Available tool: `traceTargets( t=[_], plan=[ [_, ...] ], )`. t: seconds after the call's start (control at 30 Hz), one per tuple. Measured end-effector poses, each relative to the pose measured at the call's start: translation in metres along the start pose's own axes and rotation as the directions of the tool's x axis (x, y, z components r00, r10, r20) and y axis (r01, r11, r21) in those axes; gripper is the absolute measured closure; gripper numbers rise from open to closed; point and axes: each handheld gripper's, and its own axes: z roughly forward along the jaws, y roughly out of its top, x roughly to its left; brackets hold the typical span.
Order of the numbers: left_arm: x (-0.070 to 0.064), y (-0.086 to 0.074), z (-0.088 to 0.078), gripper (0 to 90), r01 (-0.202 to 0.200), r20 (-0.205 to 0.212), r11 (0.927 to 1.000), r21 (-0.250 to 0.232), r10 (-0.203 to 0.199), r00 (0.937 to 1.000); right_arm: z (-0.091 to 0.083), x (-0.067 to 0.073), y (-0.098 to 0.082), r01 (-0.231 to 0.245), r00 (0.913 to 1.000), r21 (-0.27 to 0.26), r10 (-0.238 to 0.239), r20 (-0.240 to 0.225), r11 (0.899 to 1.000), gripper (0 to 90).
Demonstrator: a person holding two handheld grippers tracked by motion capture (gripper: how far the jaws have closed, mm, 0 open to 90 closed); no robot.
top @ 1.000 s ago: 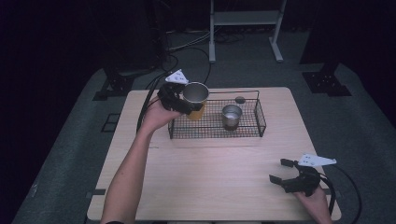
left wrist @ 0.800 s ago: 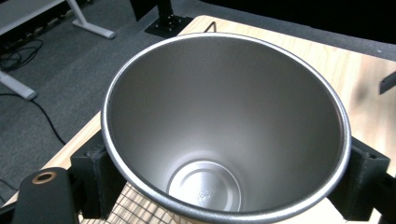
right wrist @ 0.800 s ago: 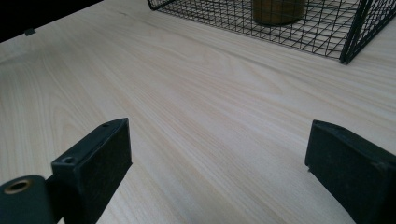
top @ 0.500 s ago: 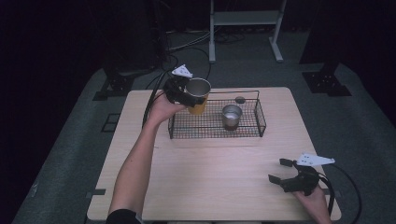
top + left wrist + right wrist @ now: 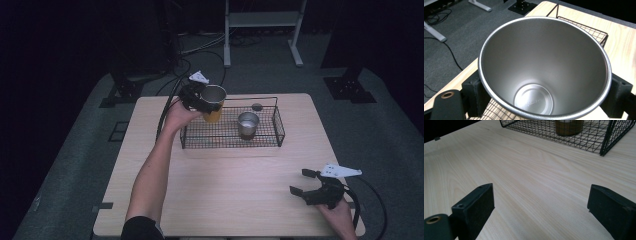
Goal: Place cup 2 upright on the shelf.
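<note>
The worktop is pale wood, and the wire basket standing toward its far edge is the landmark for everything else. Its low open mesh walls suit dropping cups in from above, which is probably why it lies with its long side facing the person.

The left tool hangs over the basket's left end, raised above the rim. Its jaws are clamped on the outside of a steel cup with a yellow lower body, one on each side of the wall, as the left gripper view shows with the cup mouth-up between them. Gripping it by the sides keeps it upright and leaves the bottom free to be set down, so I judge it is being carried to or from the basket's left part.

Inside the basket, right of centre, a second cup stands upright, leaving the left part bare.

The right tool rests well in front of the basket's right end, low over bare wood, jaws spread wide and empty, likely parked out of the way.

A small dark round thing lies just behind the basket; what it is I cannot tell.
</note>
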Motion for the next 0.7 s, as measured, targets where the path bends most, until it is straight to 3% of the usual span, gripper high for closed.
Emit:
traceTargets(
  t=[0.53,0.7],
  plan=[
    [0.006,-0.018,0.022,13.6,0.041,0.001,0.9982,0.045,-0.041,0.9992,0.003,-0.001,0.0,0.002,1.0,0.011,-0.002,0.0,1.0,6.1],
    [0.003,-0.02,0.026,13.6,0.034,0.001,0.9976,0.06,-0.034,0.9994,0.002,-0.002,0.0,0.0,1.0,0.004,0.0,0.0,1.0,6.1]
  ],
)
